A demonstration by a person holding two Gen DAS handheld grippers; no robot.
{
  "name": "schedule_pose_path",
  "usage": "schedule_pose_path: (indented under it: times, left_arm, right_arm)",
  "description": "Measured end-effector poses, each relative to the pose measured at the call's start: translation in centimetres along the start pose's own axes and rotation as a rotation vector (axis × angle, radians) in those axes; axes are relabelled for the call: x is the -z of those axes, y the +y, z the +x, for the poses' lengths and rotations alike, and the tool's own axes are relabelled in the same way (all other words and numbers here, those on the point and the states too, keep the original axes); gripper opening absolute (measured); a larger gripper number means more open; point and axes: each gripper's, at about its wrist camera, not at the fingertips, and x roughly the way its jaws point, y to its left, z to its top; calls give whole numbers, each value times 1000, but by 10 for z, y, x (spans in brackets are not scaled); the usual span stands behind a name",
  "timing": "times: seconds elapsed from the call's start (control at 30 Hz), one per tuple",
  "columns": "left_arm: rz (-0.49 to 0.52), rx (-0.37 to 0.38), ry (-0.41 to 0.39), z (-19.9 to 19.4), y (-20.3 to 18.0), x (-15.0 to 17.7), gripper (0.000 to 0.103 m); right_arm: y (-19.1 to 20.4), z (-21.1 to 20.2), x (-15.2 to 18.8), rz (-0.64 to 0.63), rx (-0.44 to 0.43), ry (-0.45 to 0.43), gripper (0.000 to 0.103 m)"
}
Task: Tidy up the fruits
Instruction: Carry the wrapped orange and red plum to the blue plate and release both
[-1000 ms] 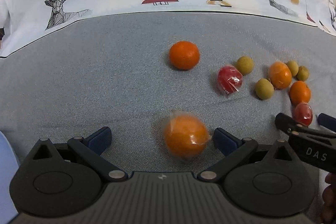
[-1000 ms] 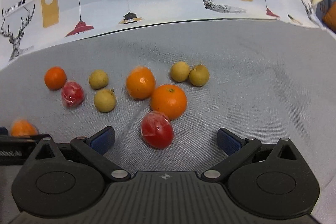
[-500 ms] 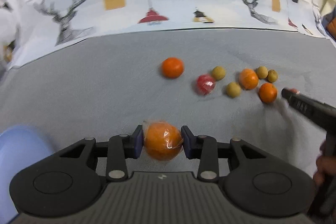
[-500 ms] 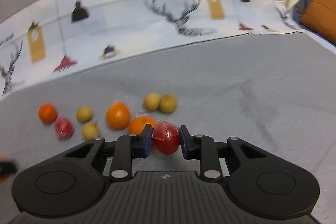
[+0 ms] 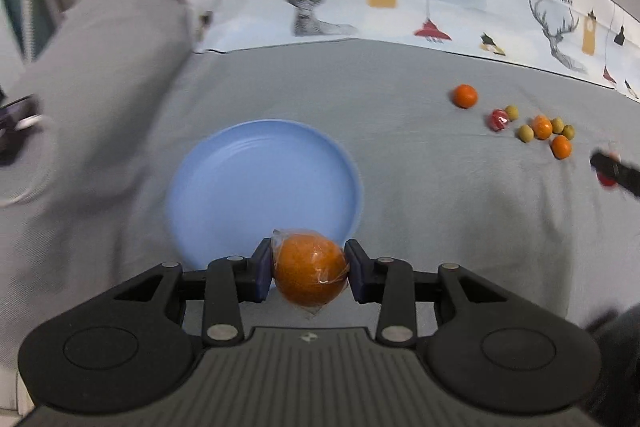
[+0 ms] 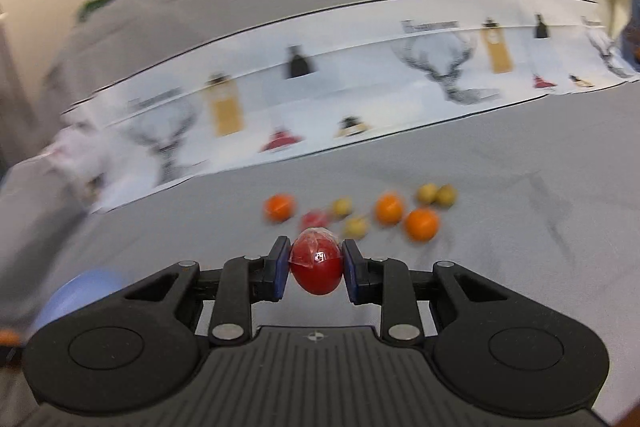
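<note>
Fruit clamped in both grippers beside the blue plate

Plate (image 5: 224, 187), blue and round, lies on the grey surface (image 5: 440, 227) at the left, just ahead of the left gripper (image 5: 308, 271). That gripper is closed on a wrapped orange (image 5: 310, 269), its blue pads (image 5: 262, 273) pressing both sides of the fruit, which sits centred between them over the plate's near rim. In the right wrist view a blurred sliver of the same plate (image 6: 80, 291) shows at the far left edge.

Further right on the surface lie the loose fruits, well apart from the plate: a lone orange (image 5: 465, 95), then a red fruit (image 5: 498, 119) and a tight group of small yellow-green fruits (image 5: 525, 133) and two more oranges (image 5: 542, 127).

The right gripper (image 6: 316, 269) is clamped on a red wrapped fruit (image 6: 316, 267), held squarely between its pads (image 6: 278, 267). The loose group lies beyond its tips, blurred, with one orange (image 6: 421, 224) nearest on the right. A patterned cloth (image 6: 360, 91) with deer and lamps runs along the back.
</note>
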Motion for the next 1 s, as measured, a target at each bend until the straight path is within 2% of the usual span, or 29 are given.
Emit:
schedule_pose_path:
  times: [0.1,0.23,0.47,0.73,1.0]
  left_arm:
    - [-23,5,-2,-23,22,22,42]
    - [-58,58,6,-45,43,55,42]
    - [-100,104,-15,-66,63,101,42]
    - [-123,130,-87,-79,83,108,42]
    - [-137,167,-101,-75,97,99,42]
  right_arm:
    - [28,-39,24,-33,-69,64,29]
    - [69,-77,53,-112,-164,150,29]
    - [135,-123,76,-294,-223,163,29]
    - [175,-134,83,-383,-234,183,29]
    - [189,-124,80,-418,-194,202,29]
